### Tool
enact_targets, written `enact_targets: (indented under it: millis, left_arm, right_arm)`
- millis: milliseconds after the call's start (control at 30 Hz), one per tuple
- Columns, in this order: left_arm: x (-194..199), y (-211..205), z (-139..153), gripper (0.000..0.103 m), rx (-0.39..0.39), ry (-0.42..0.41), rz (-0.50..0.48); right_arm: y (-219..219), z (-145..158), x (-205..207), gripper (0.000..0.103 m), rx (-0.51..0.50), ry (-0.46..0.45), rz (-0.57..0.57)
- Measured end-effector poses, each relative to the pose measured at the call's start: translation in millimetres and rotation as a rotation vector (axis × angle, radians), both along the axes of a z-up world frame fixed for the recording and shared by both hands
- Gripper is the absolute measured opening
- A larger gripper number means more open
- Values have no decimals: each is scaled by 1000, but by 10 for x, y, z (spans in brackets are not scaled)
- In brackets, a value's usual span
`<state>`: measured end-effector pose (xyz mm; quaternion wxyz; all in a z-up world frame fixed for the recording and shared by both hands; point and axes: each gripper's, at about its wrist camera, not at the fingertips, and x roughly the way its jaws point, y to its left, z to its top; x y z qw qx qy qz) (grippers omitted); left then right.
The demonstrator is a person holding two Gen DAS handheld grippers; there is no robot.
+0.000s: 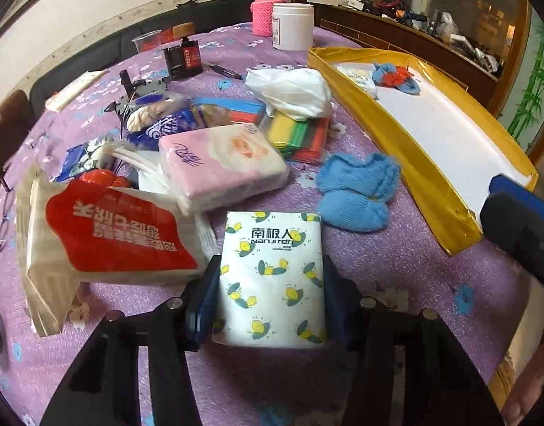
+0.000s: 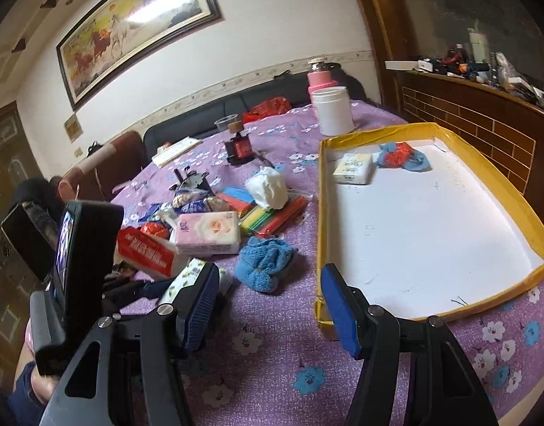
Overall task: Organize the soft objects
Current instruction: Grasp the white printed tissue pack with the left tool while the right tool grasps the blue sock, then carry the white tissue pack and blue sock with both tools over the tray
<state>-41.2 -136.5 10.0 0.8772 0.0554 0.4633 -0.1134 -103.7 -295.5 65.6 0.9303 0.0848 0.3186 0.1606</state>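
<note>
Two grippers observed: left gripper (image 1: pixel 270 284) clamps the bee-print tissue pack (image 1: pixel 272 277), long axis along its fingers, left of the gold-rimmed tray (image 1: pixel 414 163), while right gripper (image 2: pixel 272 301) gapes empty nearer the tray.

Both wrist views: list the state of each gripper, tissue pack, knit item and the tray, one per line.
left gripper: shut on bee-print tissue pack
right gripper: open, nothing between its fingers
pink tissue pack: lying on table
blue knit socks: on table, outside tray
yellow tray: holds small tissue pack and knit piece
</note>
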Motion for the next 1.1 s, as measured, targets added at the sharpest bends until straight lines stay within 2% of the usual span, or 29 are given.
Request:
enact_targets:
  millis: [67,167,233,367,433,500,633,667,700,733,933,1100]
  left_arm:
    - [17,132,19,51,-3,-11,21]
    - [9,314,86,51,-64,-29,24]
    - [-3,442,130,51,-76,-63,47]
    - [-25,613,185,51,-171,-88,52]
    - [-71,624,223,51,-185,-118,44]
    - [-101,619,244,51,-188,-142,44]
    - [-122,597,276,51,-188,-171,46]
    - [-143,609,286,51,-188,-180,50]
    - [-153,613,295,51,-189,-188,51]
    - [-148,611,296,51,-190,-189,50]
    - [-185,575,321,51,-183,-213,41]
    - [-238,500,341,51,-153,-246,18]
  right_arm:
    - [69,-12,18,64,-15,15,28]
    - [214,-42,73,64,-57,42,67]
    - [314,-63,146,64,-86,60,79]
    - [451,-112,368,64,-121,124,65]
    - [520,-152,489,64,-183,151,30]
    - [559,-184,581,64,-187,168,28]
    - [676,-328,738,64,-266,214,26]
    - [700,-358,751,51,-284,214,25]
    - [717,-374,727,44,-301,194,27]
    - [724,-368,702,43,-304,177,33]
    - [567,-217,442,41,-163,23,52]
    - [454,-237,426,42,-83,-17,39]
